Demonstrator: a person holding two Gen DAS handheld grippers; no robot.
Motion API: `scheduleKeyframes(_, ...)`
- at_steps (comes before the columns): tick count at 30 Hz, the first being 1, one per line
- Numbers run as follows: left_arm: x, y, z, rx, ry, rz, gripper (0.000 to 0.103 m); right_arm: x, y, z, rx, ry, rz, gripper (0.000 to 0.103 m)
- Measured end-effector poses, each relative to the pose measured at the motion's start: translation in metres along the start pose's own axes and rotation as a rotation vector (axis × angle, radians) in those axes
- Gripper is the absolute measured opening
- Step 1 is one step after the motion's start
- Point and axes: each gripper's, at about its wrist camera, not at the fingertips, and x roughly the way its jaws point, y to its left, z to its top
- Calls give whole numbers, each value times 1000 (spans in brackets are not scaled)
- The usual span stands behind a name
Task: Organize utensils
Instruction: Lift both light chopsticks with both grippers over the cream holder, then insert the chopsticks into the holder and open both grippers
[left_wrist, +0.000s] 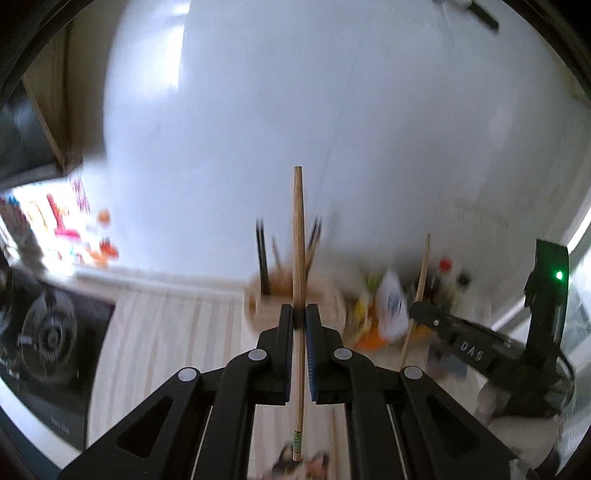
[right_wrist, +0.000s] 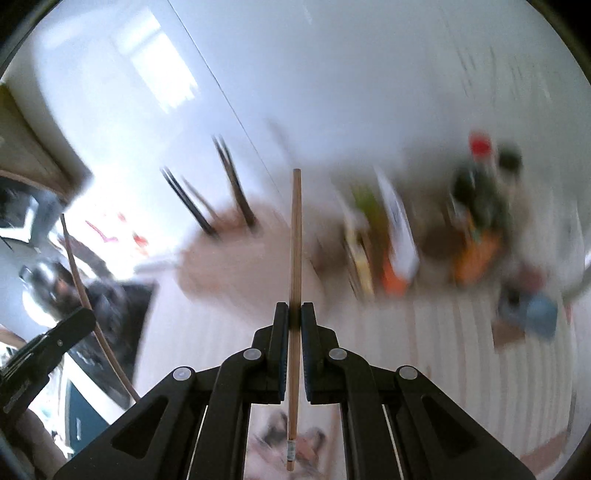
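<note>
My left gripper (left_wrist: 300, 314) is shut on a wooden chopstick (left_wrist: 298, 236) that stands upright between the pads, its decorated end pointing down. My right gripper (right_wrist: 294, 314) is shut on a second wooden chopstick (right_wrist: 295, 236), also upright. Both are held above the pale wooden counter. Ahead stands a round wooden utensil holder (left_wrist: 273, 291) with several dark chopsticks in it; it also shows blurred in the right wrist view (right_wrist: 229, 258). The right gripper with its chopstick (left_wrist: 419, 288) shows in the left wrist view, and the left gripper's chopstick (right_wrist: 92, 306) shows in the right wrist view.
Blurred bottles and packets (right_wrist: 476, 221) stand at the back right against the white wall; they also show in the left wrist view (left_wrist: 391, 302). A black stove top (left_wrist: 51, 332) lies at the left. Colourful items (left_wrist: 62, 221) sit far left.
</note>
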Motion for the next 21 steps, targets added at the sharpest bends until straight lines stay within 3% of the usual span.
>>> scheduleKeyframes(5,15,4,47,-33,-96,20,4,-12,31,67,-18,-173,-2,7)
scheduleKeyframes(10,56,16,75,-59,-135,63,4,10,44,111,-10,-283,-35,7)
scheduleKeyframes(15,93,29,84,-84,-145,84,4,40,55,138,-47,-340,-56,7)
scheduleKeyframes(21,128,36,76,-66,-147,102,4,70,62,142,-65,-375,-38,7)
